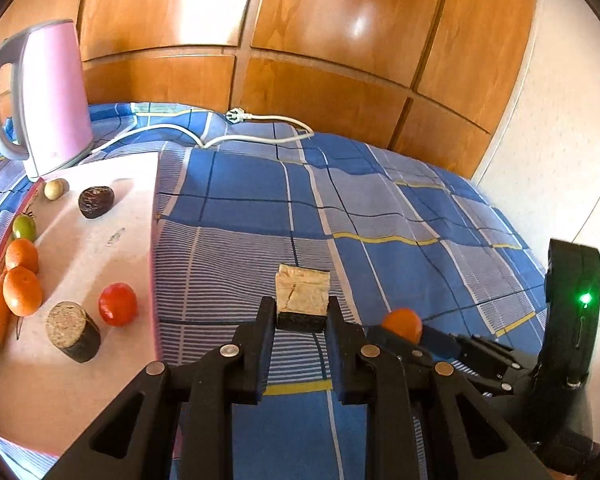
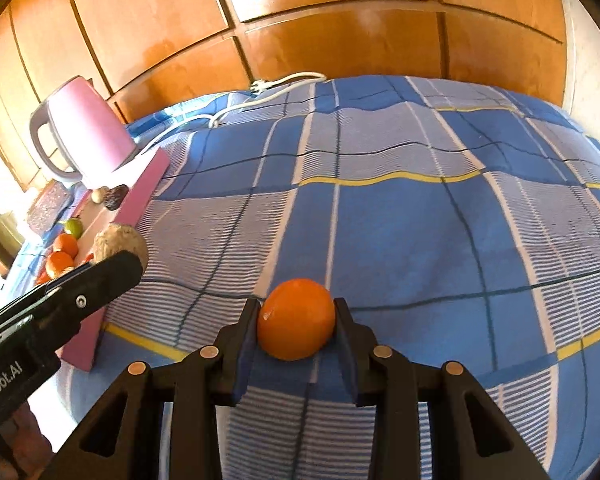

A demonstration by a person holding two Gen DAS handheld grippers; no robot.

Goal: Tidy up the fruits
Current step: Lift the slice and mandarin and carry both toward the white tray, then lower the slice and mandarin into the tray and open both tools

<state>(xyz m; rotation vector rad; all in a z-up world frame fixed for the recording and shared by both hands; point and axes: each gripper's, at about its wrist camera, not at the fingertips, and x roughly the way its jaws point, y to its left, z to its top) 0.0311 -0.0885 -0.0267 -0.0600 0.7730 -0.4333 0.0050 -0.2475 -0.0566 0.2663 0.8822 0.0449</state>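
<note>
Left wrist view: left gripper (image 1: 301,312) pinches cork-like block (image 1: 302,294) above checked cloth (image 1: 380,208); pink board (image 1: 100,240) with fruit lies to its left, nearer this hand. Right gripper (image 2: 296,320) clamps orange (image 2: 296,319), farther from board.

**Your two black grippers**

Your left gripper (image 1: 302,312) is matte black, with blue-padded fingers and round silver pivot pins on triangular cut-out linkages. Your right gripper (image 2: 296,320) looks the same; its body shows a green light (image 1: 586,299). White lettering (image 2: 0,380) marks the left one's side.
</note>
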